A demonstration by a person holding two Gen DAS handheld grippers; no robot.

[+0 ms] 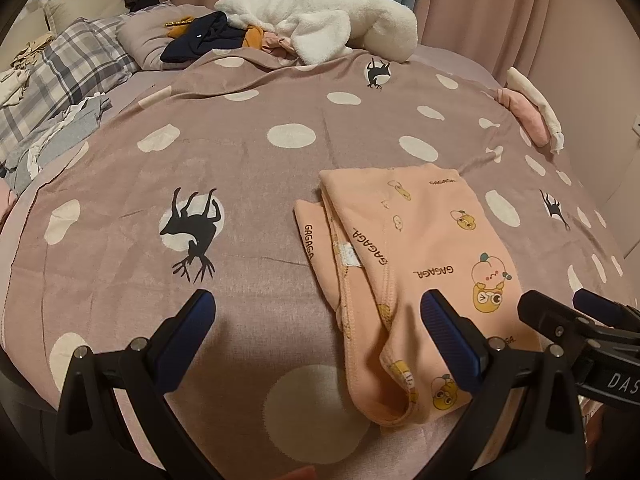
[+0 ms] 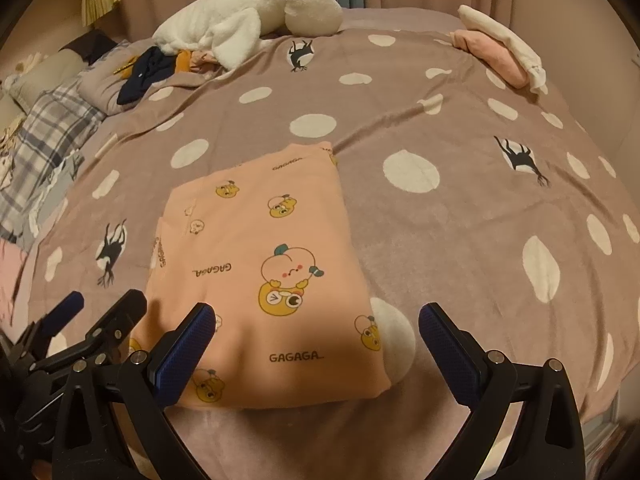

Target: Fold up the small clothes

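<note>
Lying folded: peach garment point(image 2: 260, 264) | left gripper point(image 1: 318, 320) spread | right gripper point(image 2: 316, 328) spread

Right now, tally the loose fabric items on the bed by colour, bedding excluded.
Peach printed garment: 1
White fleece: 1
Navy garment: 1
Pink folded piece: 1
Cream folded piece: 1
Total: 5

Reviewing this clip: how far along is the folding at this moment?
Done: the peach printed garment lies folded into a neat rectangle on the dotted blanket, and a folded pink and white stack sits at the far edge. In hand: nothing; left gripper and right gripper hover with jaws open. Left: the jumbled clothes by the white plush.
</note>
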